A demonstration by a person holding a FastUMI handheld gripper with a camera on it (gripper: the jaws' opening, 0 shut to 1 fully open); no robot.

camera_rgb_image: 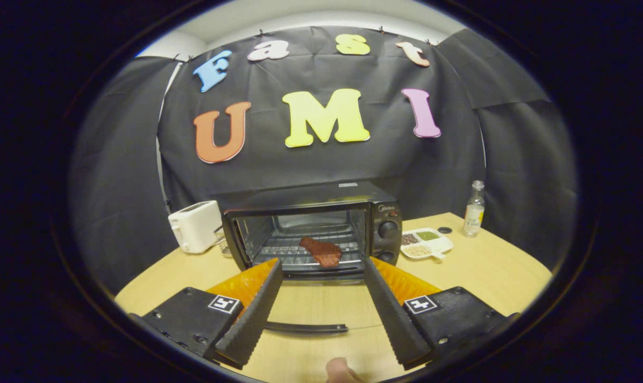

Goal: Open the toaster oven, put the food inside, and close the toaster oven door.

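A black toaster oven (321, 229) stands on the wooden table with its door swung down flat. The glass door lies between my fingers, its dark handle bar (306, 327) low between them. A reddish-brown piece of meat (322, 251) lies on the wire rack (300, 254) inside the oven, just beyond my fingertips. My gripper (321, 266) is open, fingers spread wide, with nothing held. A fingertip of a hand (341, 371) shows below the handle.
A white toaster (195, 225) stands left of the oven. To the oven's right sit a white divided dish of seasonings (425, 242), a small dark cap (444, 230) and a clear bottle (474, 208). The wooden table (491, 266) spreads out to the right.
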